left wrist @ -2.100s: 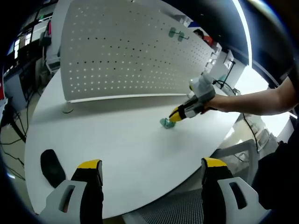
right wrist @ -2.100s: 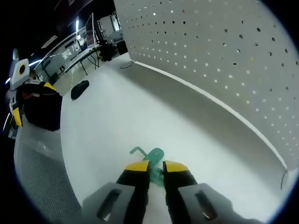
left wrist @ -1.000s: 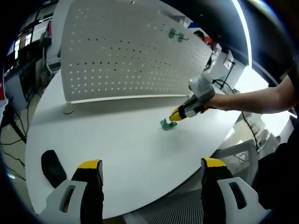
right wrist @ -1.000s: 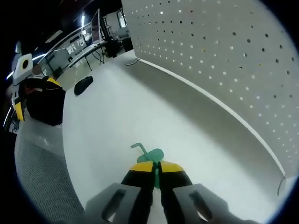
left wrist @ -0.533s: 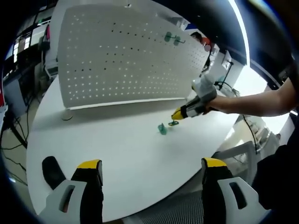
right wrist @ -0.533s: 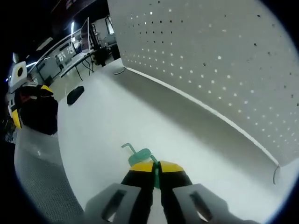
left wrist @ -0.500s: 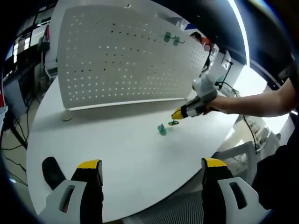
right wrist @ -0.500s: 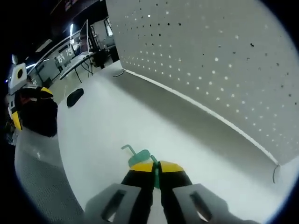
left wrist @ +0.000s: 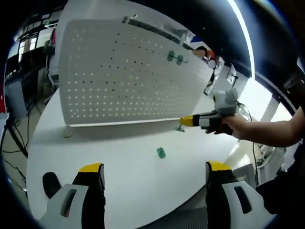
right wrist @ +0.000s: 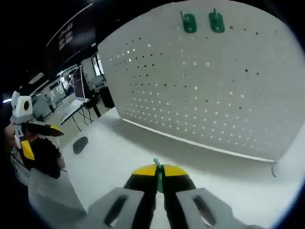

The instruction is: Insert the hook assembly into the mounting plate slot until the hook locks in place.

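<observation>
The left gripper view is taking in the white table [left wrist: 109, 157] from the side, with the right gripper [left wrist: 183, 121] reaching in from the right in a person's hand [left wrist: 224, 125], lifted above the tabletop and carrying a small green hook [left wrist: 180, 128] at its yellow tips in front of the pegboard [left wrist: 124, 81]. That view is also showing a second green hook piece [left wrist: 161, 153] lying loose on the table, well apart from the raised gripper, and a dark oval object [left wrist: 50, 183] near the table's left edge. The right gripper view is looking along its own jaws, which are pressed together and pinching the thin green hook [right wrist: 157, 174] edge-on between the yellow pads [right wrist: 143, 172]. It is facing the pegboard [right wrist: 209, 95] head-on, where two green hooks [right wrist: 202, 21] are hanging side by side near the top. The left gripper [right wrist: 35, 136] is appearing at the left edge of that view, near the dark oval object [right wrist: 80, 144]. In its own view the left gripper [left wrist: 155, 174] is standing with jaws spread wide, holding nothing, low over the near table edge.
</observation>
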`<move>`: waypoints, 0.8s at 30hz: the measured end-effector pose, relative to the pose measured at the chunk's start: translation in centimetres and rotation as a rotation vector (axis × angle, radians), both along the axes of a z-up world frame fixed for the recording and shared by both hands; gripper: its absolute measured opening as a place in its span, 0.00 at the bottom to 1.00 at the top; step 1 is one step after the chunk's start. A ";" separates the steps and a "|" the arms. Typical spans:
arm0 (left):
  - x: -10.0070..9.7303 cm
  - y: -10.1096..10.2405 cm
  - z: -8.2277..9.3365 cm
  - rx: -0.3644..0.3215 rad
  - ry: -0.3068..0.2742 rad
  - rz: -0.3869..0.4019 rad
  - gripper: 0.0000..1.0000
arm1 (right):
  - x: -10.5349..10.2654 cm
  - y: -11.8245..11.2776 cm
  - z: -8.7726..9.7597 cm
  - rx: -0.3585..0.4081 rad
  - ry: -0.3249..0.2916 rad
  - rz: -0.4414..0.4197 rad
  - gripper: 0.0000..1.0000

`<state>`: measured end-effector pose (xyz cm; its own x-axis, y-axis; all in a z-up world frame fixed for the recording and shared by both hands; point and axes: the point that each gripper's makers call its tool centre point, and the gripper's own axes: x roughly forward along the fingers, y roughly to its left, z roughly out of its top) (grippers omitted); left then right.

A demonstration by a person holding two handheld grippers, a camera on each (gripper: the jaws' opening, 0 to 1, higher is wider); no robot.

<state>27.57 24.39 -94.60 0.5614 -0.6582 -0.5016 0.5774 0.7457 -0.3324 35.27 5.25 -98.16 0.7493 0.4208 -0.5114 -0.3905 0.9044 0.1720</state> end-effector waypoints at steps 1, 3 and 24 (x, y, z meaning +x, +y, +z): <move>0.1 -0.2 0.2 -0.002 -0.005 0.000 0.88 | -0.1 0.2 0.4 0.020 -0.013 -0.006 0.00; 0.2 -0.6 0.5 -0.002 -0.014 -0.005 0.87 | -0.6 0.7 1.3 0.056 -0.023 -0.013 0.00; -0.7 -5.7 2.9 -0.073 0.006 -0.031 0.66 | -6.3 7.2 9.8 0.404 -0.176 -0.088 0.00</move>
